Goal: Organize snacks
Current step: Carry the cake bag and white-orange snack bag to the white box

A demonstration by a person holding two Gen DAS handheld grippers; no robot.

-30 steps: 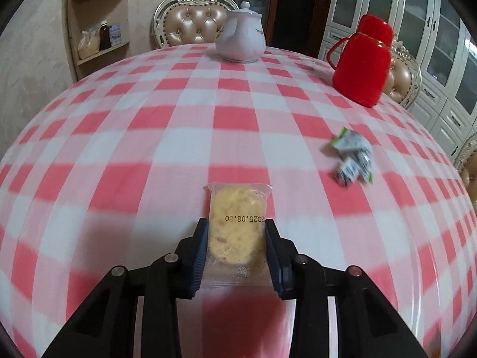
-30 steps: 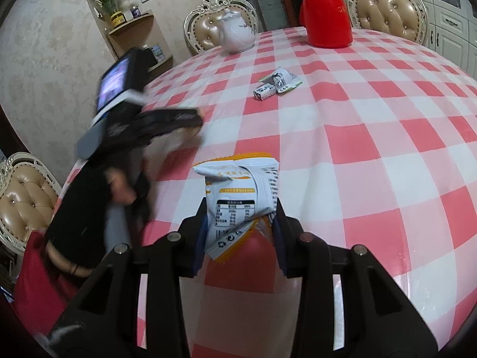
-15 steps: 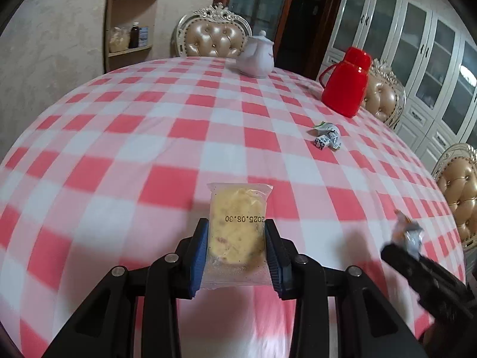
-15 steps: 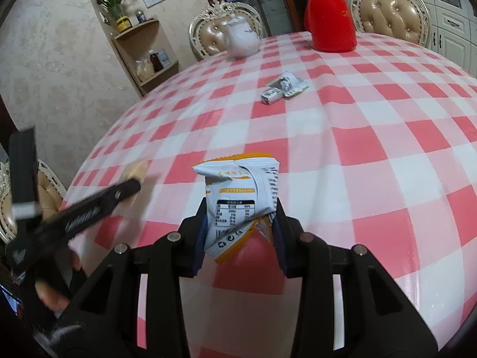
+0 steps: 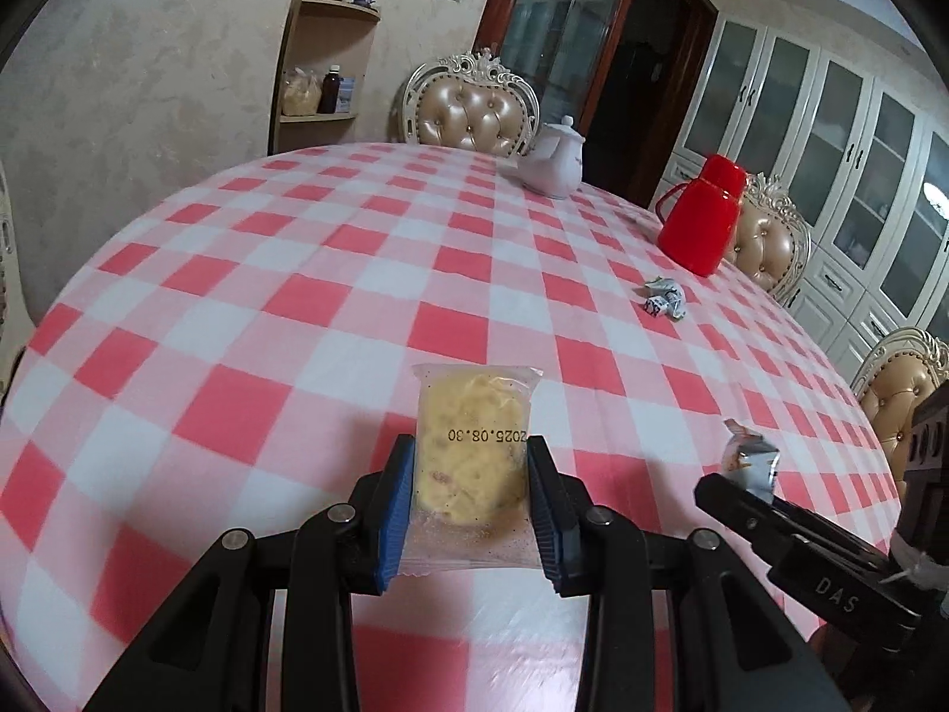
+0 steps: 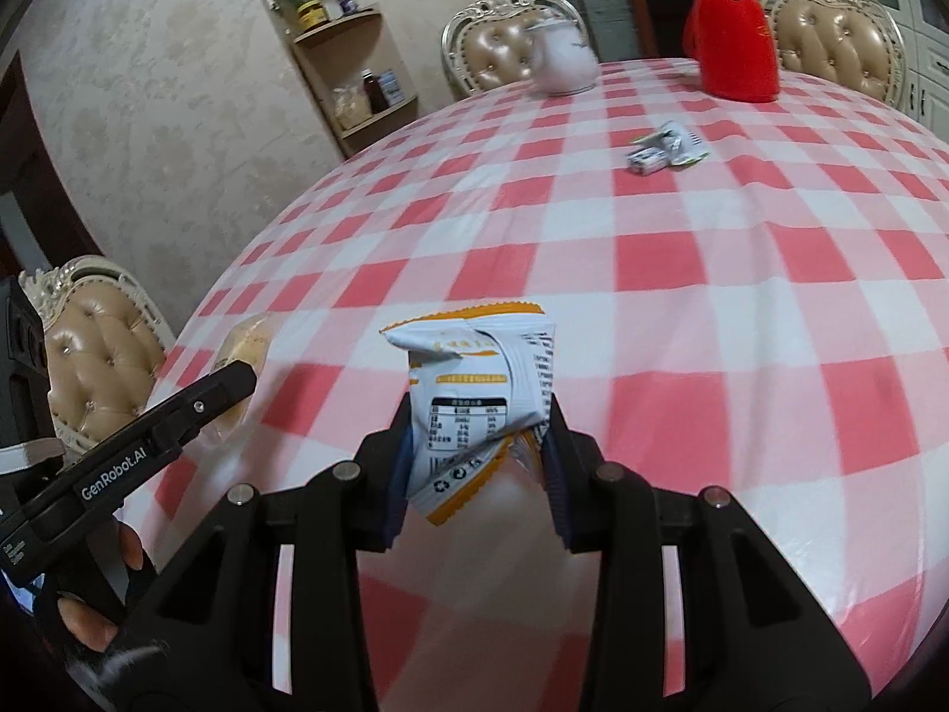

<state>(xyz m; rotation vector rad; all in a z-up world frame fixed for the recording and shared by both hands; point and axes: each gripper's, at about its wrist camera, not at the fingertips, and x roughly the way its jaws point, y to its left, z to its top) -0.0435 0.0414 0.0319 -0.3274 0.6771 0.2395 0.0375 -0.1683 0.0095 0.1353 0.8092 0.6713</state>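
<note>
While both grippers are loaded, the entries run near to far.

Left gripper: jaws narrow, clamped on the two side edges of the clear cake packet, which is held above the near part of the table.
Clear cake packet: transparent film, pale yellow crumbly cake inside, loose crumbs at the lower seam, black date stamp 2025.08.30 printed upside down across the middle.
Right gripper: jaws narrow, pinching the lower half of the white-and-orange snack pouch, held above the near part of the table.
White-and-orange snack pouch: crumpled, white back panel with a nutrition table and a recycling mark, orange serrated seams at top and bottom.
Change since a second ago: both holds unchanged; the left gripper has pulled back and risen, so more of the table shows in its view; the right gripper with its pouch now appears at the lower right of the left view, and the left gripper sits lower left in the right view.
Checked tablecloth: red, pink and white squares over a round table.
Small wrapped sweets: a loose cluster of white wrappers with green edges, lying well beyond both grippers, near the red flask.
Red thermos flask: upright at the far right.
White teapot: upright at the far edge.
Tufted chairs: around the table.
Corner shelf: jars and bottles.
</note>
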